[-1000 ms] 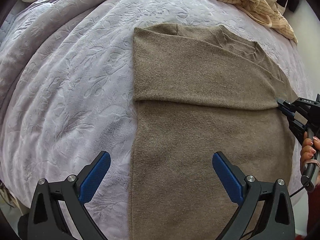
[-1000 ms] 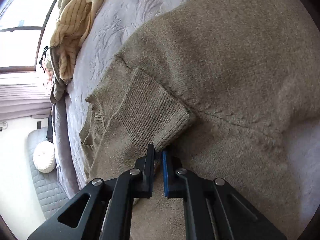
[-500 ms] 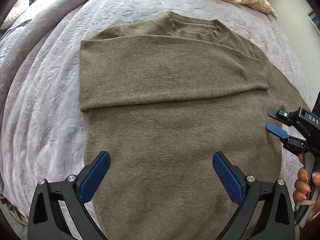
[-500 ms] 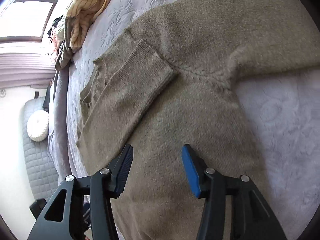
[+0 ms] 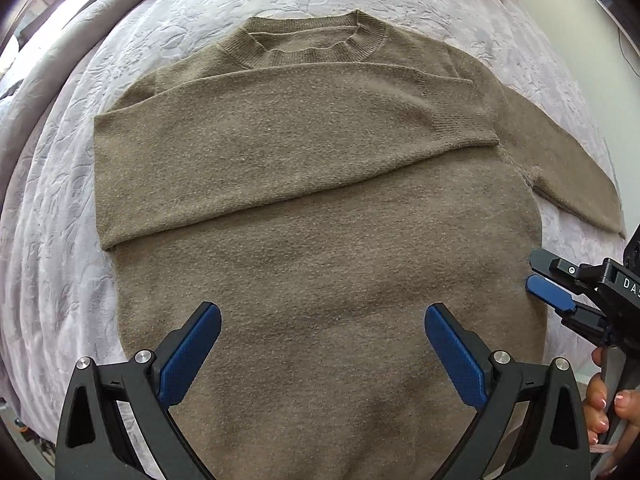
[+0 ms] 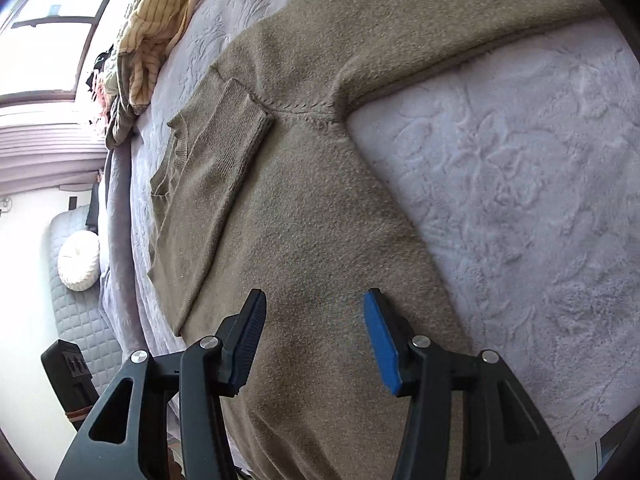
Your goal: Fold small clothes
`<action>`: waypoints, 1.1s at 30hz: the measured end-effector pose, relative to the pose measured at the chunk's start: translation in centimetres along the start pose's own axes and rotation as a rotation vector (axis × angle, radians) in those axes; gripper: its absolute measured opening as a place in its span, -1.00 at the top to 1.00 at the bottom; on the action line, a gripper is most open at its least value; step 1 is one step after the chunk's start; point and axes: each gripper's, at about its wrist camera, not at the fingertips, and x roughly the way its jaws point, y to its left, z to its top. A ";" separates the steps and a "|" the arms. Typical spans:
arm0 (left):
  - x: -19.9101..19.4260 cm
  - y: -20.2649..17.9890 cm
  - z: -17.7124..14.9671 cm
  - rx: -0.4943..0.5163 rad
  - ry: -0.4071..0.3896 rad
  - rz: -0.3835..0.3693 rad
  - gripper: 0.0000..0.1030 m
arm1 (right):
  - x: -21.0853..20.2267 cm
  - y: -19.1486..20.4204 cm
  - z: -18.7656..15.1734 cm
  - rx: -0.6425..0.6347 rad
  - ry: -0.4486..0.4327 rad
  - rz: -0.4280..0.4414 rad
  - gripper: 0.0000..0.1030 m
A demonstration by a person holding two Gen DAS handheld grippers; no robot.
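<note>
Sweater [image 5: 320, 240] hem cut off; both claws [image 5: 322, 344] [image 6: 314, 336] agape.

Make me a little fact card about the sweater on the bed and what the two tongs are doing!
item: brown sweater, lying flat, neck hole at the far end
folded part: one sleeve laid across the chest, cuff reaching the other shoulder
not folded yet: other sleeve stretched out to the side
surface: pale purple bedspread with a leaf pattern
left tongs: open, above the sweater's lower half, holding nothing
right tongs: open, by the sweater's side edge, holding nothing
also there: heap of cream striped cloth at the far end
</note>
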 end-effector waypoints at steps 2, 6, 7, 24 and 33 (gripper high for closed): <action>0.4 -0.8 0.4 0.010 0.008 -0.001 -0.98 | -0.5 -0.6 0.4 0.009 -0.011 0.002 -0.06; 1.5 -3.1 1.5 0.037 0.017 -0.006 -0.98 | -2.0 -2.1 1.5 0.036 -0.050 0.017 -0.06; 1.7 -3.6 1.7 0.044 0.019 -0.007 -0.98 | -2.5 -2.6 1.9 0.044 -0.064 0.017 -0.06; 4.6 -12.4 5.1 0.131 0.030 -0.020 -0.98 | -15.0 -17.7 10.3 0.425 -0.508 0.118 -0.09; 4.9 -13.0 5.5 0.111 0.030 -0.023 -0.98 | -14.6 -20.0 12.6 0.566 -0.518 0.409 0.84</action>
